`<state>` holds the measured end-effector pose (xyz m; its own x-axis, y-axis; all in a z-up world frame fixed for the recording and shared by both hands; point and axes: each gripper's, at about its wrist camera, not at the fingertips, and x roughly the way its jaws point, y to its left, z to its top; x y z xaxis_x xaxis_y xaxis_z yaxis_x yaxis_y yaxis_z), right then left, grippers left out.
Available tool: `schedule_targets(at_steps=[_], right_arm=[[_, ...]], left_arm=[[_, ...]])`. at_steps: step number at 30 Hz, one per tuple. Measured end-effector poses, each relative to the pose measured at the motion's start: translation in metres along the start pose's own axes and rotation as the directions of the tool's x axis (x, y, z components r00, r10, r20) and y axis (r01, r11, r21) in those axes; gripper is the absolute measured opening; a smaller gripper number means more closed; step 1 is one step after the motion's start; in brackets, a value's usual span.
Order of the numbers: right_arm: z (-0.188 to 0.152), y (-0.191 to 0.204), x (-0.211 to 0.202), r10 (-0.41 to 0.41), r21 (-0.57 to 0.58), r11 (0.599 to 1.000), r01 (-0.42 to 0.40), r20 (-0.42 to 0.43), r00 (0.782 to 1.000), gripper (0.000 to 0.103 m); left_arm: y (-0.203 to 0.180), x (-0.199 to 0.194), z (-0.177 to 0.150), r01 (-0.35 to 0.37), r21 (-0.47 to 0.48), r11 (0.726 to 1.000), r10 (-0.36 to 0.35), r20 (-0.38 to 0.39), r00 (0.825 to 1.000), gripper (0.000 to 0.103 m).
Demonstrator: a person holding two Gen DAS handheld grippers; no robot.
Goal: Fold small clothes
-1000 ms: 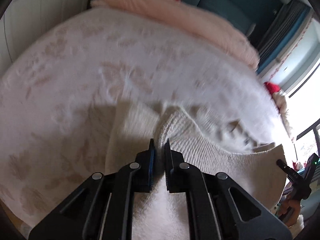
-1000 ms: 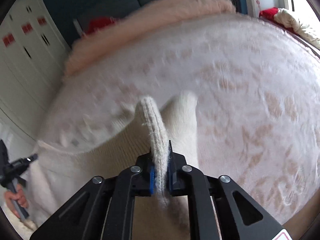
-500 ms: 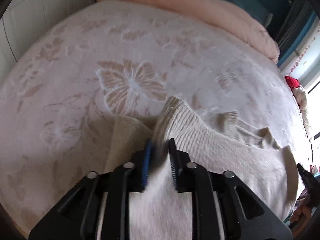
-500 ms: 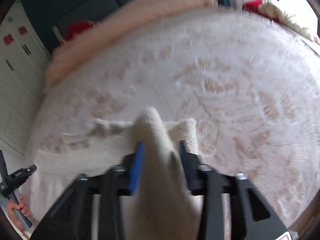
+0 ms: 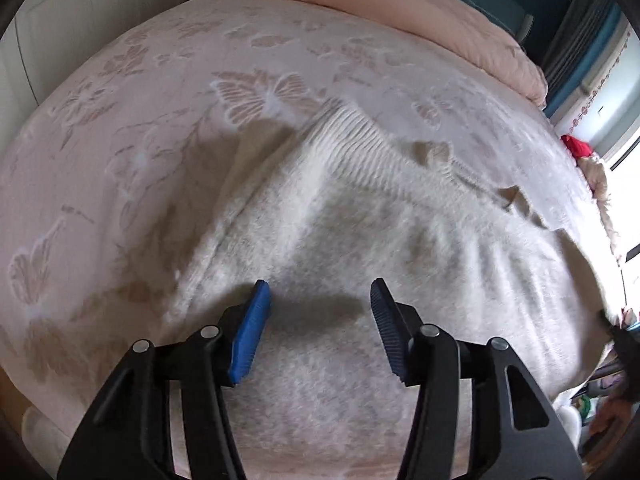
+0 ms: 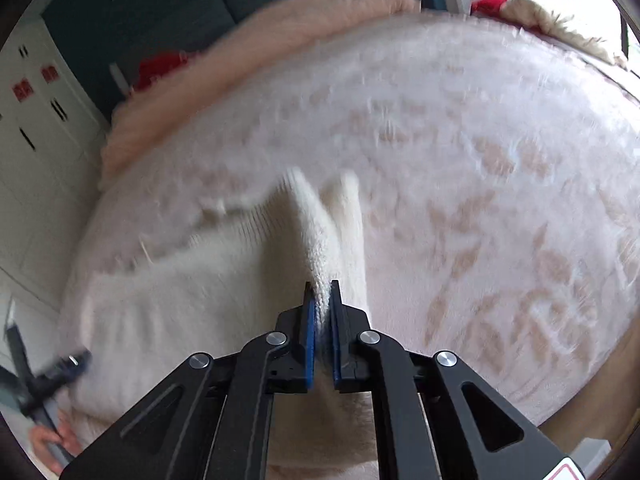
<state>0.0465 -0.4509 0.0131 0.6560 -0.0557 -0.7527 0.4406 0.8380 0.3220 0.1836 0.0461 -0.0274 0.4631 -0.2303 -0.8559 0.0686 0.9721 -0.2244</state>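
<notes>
Cream knitted sweater is lying spread across a pale pink bedspread patterned with butterflies and leaves. Its ribbed hem is pointing toward the far side of the bed, where a peach blanket is bunched along the edge. The left gripper is hovering just above the sweater's fuzzy body with its blue-padded jaws spread wide, grasping nothing. In the right wrist view, which is blurred, the right gripper is clenching a raised ridge of the sweater between its nearly closed jaws, lifting that fold off the bedspread. At that view's lower left, a hand is holding the other gripper beside the sweater's edge
</notes>
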Motion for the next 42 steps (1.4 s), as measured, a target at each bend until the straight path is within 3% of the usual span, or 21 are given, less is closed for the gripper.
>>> schedule_targets(at_steps=[2, 4, 5, 7, 9, 12, 14, 17, 21, 24, 28, 29, 30, 31, 33, 34, 37, 39, 40, 41, 42], right_arm=[[0.005, -0.004, 0.005, -0.038, -0.007, 0.999, 0.038, -0.014, 0.999, 0.006], [-0.002, -0.016, 0.034, -0.078, -0.011, 0.997, 0.077, -0.142, 0.987, 0.007], [-0.010, -0.021, 0.039, -0.110, -0.006, 0.994, 0.111, -0.161, 0.981, 0.008], [-0.019, -0.018, 0.015, -0.069, 0.022, 0.997, 0.072, -0.106, 0.992, 0.012], [-0.028, -0.008, -0.012, -0.064, 0.012, 0.998, 0.065, -0.040, 0.997, 0.015], [-0.041, 0.011, -0.036, -0.008, -0.048, 0.999, 0.007, -0.024, 1.000, 0.022], [-0.052, 0.020, -0.038, 0.013, -0.074, 0.997, -0.019, -0.078, 0.997, 0.043], [-0.073, 0.016, -0.036, 0.069, -0.042, 0.996, -0.075, -0.136, 0.988, 0.054], [-0.097, -0.003, -0.019, 0.130, 0.082, 0.990, -0.115, -0.207, 0.970, 0.057], [-0.094, -0.017, -0.003, 0.197, 0.200, 0.967, -0.156, -0.202, 0.959, 0.066], [-0.073, -0.031, 0.019, 0.243, 0.354, 0.919, -0.175, -0.159, 0.957, 0.066], [-0.070, -0.030, 0.020, 0.233, 0.361, 0.917, -0.168, -0.144, 0.962, 0.044], [-0.066, -0.027, 0.018, 0.210, 0.344, 0.927, -0.152, -0.136, 0.968, 0.026], [-0.061, -0.020, 0.017, 0.181, 0.307, 0.943, -0.133, -0.136, 0.974, 0.011], [-0.053, -0.009, -0.002, 0.175, 0.249, 0.957, -0.150, -0.080, 0.981, 0.009], [-0.050, -0.004, -0.015, 0.176, 0.224, 0.961, -0.161, -0.050, 0.983, 0.008], [-0.049, -0.006, -0.042, 0.136, 0.162, 0.978, -0.132, -0.017, 0.991, 0.008], [-0.060, -0.015, -0.020, 0.071, 0.105, 0.993, -0.058, -0.131, 0.989, 0.008], [-0.070, -0.023, -0.001, 0.037, 0.098, 0.995, -0.016, -0.213, 0.976, 0.009], [-0.075, -0.030, 0.007, 0.034, 0.126, 0.992, -0.003, -0.244, 0.969, 0.009], [-0.080, -0.038, 0.002, 0.080, 0.200, 0.979, -0.034, -0.229, 0.970, 0.010]], left_arm=[[-0.001, 0.003, -0.002, -0.011, 0.034, 0.999, 0.011, 0.006, 1.000, 0.051], [-0.005, 0.003, -0.005, -0.032, 0.062, 0.998, 0.031, 0.013, 0.999, 0.051], [-0.006, 0.001, -0.005, -0.037, 0.062, 0.997, 0.037, 0.011, 0.999, 0.051], [-0.006, -0.010, -0.007, -0.036, 0.044, 0.998, 0.036, 0.015, 0.999, 0.053], [-0.003, -0.024, -0.010, -0.034, 0.026, 0.999, 0.033, 0.034, 0.999, 0.064], [0.006, -0.046, -0.021, -0.035, 0.004, 0.999, 0.035, 0.063, 0.997, 0.066], [0.015, -0.057, -0.032, -0.023, -0.032, 0.999, 0.025, 0.064, 0.998, 0.067], [0.032, -0.064, -0.054, 0.039, -0.142, 0.989, -0.034, 0.039, 0.999, 0.082], [0.056, -0.056, -0.083, 0.109, -0.317, 0.942, -0.118, -0.010, 0.993, 0.085], [0.064, -0.047, -0.088, 0.130, -0.389, 0.912, -0.146, -0.012, 0.989, 0.085], [0.065, -0.035, -0.069, 0.132, -0.425, 0.895, -0.134, 0.025, 0.991, 0.089], [0.065, -0.030, -0.065, 0.110, -0.430, 0.896, -0.114, 0.017, 0.993, 0.089], [0.064, -0.026, -0.061, 0.099, -0.430, 0.897, -0.103, 0.015, 0.995, 0.086], [0.062, -0.024, -0.054, 0.091, -0.413, 0.906, -0.088, 0.026, 0.996, 0.066], [0.061, -0.026, -0.047, 0.079, -0.402, 0.912, -0.083, 0.006, 0.996, 0.028], [0.064, -0.031, -0.046, 0.088, -0.407, 0.909, -0.092, 0.011, 0.996, 0.019], [0.065, -0.057, -0.048, 0.081, -0.360, 0.929, -0.069, 0.047, 0.997, 0.012], [0.067, -0.053, -0.055, 0.041, -0.340, 0.940, -0.037, 0.019, 0.999, 0.012], [0.068, -0.046, -0.058, 0.022, -0.331, 0.943, -0.025, -0.003, 1.000, 0.013], [0.069, -0.037, -0.063, 0.003, -0.325, 0.946, -0.012, -0.026, 1.000, 0.013], [0.071, -0.031, -0.067, -0.003, -0.325, 0.946, -0.010, -0.038, 0.999, 0.014]])
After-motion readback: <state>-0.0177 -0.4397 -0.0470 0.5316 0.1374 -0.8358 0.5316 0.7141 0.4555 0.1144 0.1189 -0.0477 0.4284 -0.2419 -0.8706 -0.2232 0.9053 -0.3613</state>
